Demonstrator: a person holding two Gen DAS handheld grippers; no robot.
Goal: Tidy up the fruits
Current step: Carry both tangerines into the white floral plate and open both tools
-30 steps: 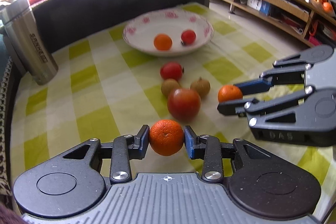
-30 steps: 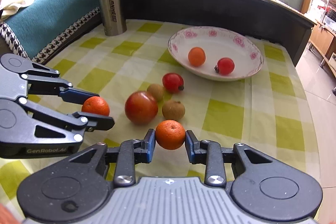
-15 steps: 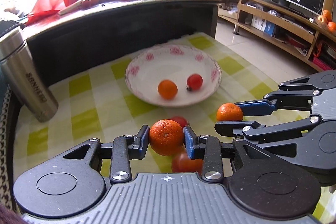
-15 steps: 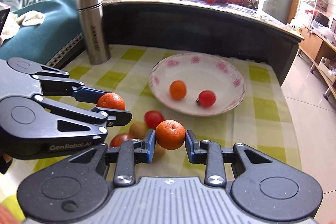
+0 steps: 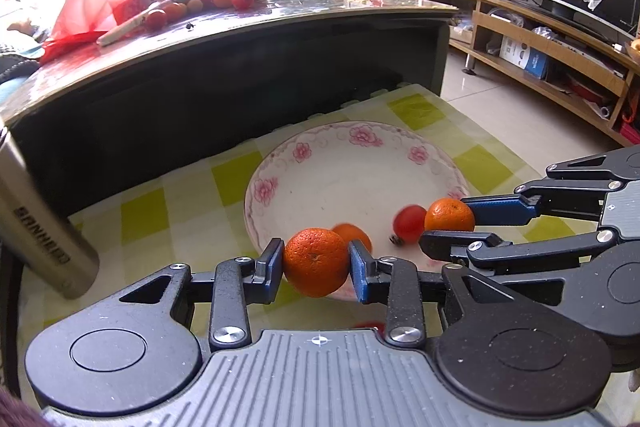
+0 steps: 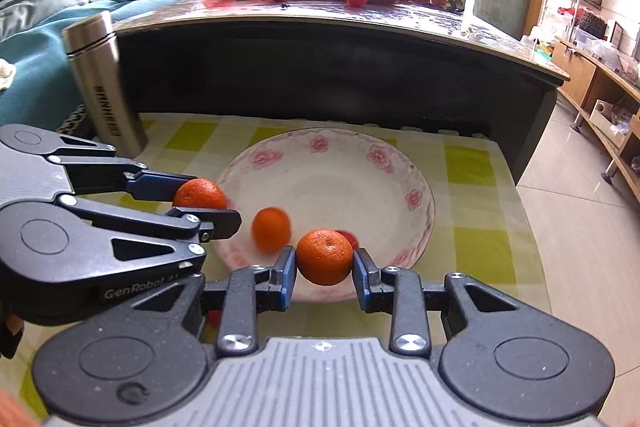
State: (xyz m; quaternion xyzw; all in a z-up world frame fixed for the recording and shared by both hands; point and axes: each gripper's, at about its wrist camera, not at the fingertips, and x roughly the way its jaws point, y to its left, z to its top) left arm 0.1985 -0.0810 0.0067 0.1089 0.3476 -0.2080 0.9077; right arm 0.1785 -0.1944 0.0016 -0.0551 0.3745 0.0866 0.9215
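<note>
The left gripper (image 5: 317,267) is clamped on a round, dimpled orange mandarin (image 5: 316,262), its blue pads pressing the fruit's two sides so that the mandarin sits squarely between the fingertips, held in the air over the near rim of the bowl (image 5: 280,171). The right gripper (image 6: 325,264) pinches a second mandarin (image 6: 325,257) in the same way, centred between its pads with the stem dimple facing up, also over the bowl's near edge; from the left wrist camera this second fruit shows at the tips of the right gripper's fingers, just beside a small red tomato (image 5: 409,223). The two grippers stand close side by side, their bodies nearly touching. Inside the white, pink-flowered bowl lie a loose orange mandarin (image 6: 271,229), blurred, and the tomato, both toward the near side; the far half of the bowl is bare. The bowl rests on a yellow-green checked cloth (image 6: 472,163), with a steel flask (image 6: 105,83) standing near its left. Beyond the bowl a dark table edge (image 6: 320,67) rises close behind, closing off the far side, while the cloth's right edge drops to tiled floor (image 6: 580,227).
</note>
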